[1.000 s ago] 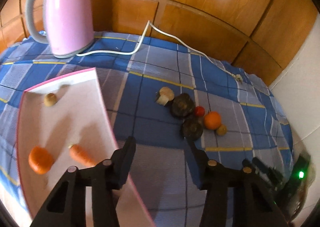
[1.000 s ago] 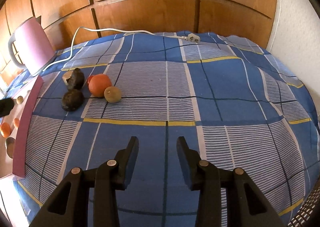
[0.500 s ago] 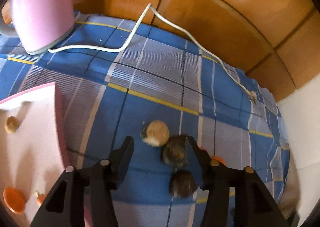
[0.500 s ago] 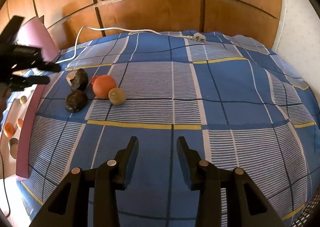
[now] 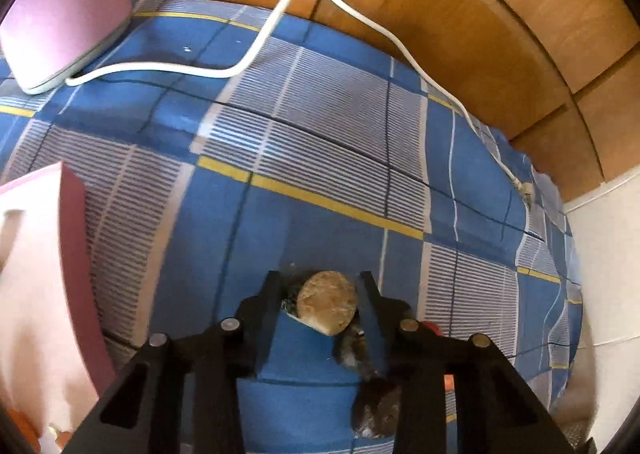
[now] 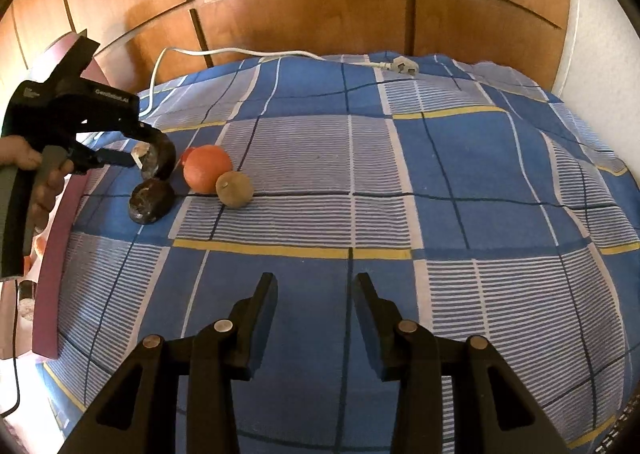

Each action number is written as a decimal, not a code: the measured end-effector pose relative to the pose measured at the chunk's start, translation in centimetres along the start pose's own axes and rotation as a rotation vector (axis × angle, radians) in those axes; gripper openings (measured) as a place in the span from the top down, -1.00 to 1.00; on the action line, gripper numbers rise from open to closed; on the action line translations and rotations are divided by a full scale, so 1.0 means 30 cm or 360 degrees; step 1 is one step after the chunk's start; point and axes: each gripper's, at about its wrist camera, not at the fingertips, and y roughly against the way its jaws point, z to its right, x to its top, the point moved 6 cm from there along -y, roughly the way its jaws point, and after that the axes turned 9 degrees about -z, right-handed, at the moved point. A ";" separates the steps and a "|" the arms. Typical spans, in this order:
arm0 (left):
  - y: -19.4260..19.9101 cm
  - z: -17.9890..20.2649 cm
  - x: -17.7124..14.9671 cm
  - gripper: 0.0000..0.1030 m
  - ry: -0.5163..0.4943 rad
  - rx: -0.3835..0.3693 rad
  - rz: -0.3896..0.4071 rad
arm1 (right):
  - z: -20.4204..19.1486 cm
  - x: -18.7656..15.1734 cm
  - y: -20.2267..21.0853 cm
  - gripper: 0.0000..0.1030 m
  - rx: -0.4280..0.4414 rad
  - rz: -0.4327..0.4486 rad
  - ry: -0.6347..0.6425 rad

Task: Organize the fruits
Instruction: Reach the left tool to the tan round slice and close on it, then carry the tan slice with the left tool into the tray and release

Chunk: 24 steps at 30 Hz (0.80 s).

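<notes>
My left gripper (image 5: pixel 320 296) points down at the blue checked cloth (image 5: pixel 320 142). Its jaws are closing, and a round tan fruit (image 5: pixel 328 308) sits between them. I cannot tell if the pads press on it yet. A dark fruit (image 5: pixel 354 346) lies just beside it at 5 o'clock, and one more dark fruit (image 5: pixel 376 404) lies below that. The pink tray (image 5: pixel 44 274) is at 9 o'clock. The pink kettle (image 5: pixel 64 10) is at 11 o'clock, with its white cord (image 5: pixel 256 50) on the cloth.

My right gripper (image 6: pixel 316 306) hangs over bare cloth with a gap between its jaws and nothing in them. From there the fruit pile is at 11 o'clock: an orange (image 6: pixel 207 173) touching a small brown fruit (image 6: pixel 234 189)
</notes>
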 end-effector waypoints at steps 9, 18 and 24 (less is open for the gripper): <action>0.116 -0.033 -0.111 0.26 -0.0080 -0.0034 0.0098 | -0.040 -0.007 0.011 0.23 0.0021 0.0002 0.0048; 0.309 -0.043 -0.250 0.26 -0.0181 -0.0124 0.0280 | -0.129 -0.009 -0.012 0.23 0.0148 -0.0062 0.0124; 0.381 -0.086 -0.354 0.26 -0.0164 -0.0174 0.0340 | -0.223 0.006 -0.027 0.23 0.0245 -0.0105 0.0209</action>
